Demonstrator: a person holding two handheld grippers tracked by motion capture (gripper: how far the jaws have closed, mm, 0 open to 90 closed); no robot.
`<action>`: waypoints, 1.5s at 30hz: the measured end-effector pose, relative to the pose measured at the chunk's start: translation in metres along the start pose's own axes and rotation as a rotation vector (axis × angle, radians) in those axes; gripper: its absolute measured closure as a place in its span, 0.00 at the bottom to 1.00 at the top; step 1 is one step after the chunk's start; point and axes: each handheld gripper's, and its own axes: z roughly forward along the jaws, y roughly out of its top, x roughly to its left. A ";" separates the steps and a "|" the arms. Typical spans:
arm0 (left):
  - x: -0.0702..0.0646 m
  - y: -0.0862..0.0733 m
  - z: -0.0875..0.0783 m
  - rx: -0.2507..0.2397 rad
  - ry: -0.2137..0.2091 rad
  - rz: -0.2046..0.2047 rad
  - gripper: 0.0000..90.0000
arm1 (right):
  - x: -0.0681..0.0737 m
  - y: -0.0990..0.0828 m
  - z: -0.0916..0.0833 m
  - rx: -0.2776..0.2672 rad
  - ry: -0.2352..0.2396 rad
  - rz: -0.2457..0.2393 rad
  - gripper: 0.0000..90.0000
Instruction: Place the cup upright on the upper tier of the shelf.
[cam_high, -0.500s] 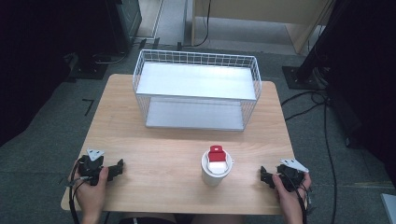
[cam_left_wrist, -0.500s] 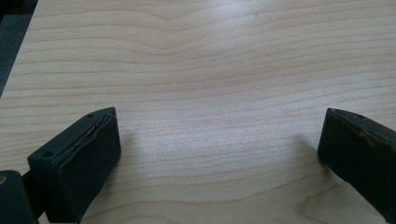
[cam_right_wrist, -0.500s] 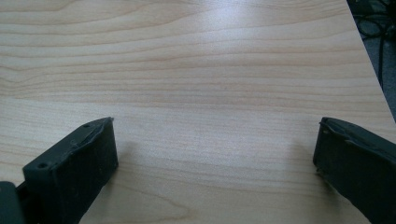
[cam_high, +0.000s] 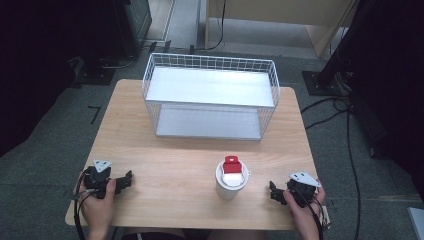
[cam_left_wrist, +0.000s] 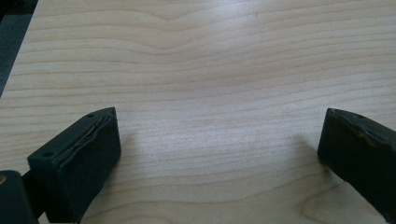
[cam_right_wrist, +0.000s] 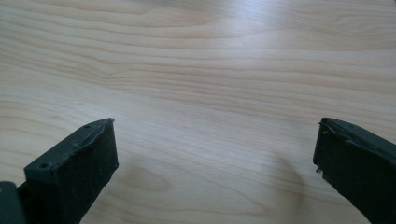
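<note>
Unmoved since before: white cup (cam_high: 229, 182) with red-and-white contents between left gripper (cam_high: 127, 178) and right gripper (cam_high: 272, 192), both spread apart; white wire basket (cam_high: 210, 95) behind on wooden table (cam_high: 175, 160).

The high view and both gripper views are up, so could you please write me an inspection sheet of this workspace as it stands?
Surface: light wooden table, bare grain under both grippers.
Job's things: white wire two-tier shelf rack at the far middle, both shelves bare; white round cup near the front edge, a red-and-white object sticking out of it.
Clutter: nothing seen.
Grippers: left gripper at the front left, jaws wide apart, holding nothing; right gripper at the front right, likewise.
Cables: black cable trailing from the left gripper; black floor cables at right.
Surroundings: grey carpet floor, dark stands.
</note>
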 end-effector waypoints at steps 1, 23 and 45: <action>0.000 0.000 0.000 0.000 0.000 0.000 0.00 | 0.003 0.000 0.000 0.002 0.005 -0.012 0.00; 0.000 0.000 0.000 0.000 0.000 0.000 0.00 | 0.057 0.003 0.002 -0.003 0.119 -0.110 0.00; 0.000 0.000 0.000 0.000 0.000 0.000 0.00 | 0.085 0.000 -0.009 -0.030 0.260 -0.155 0.05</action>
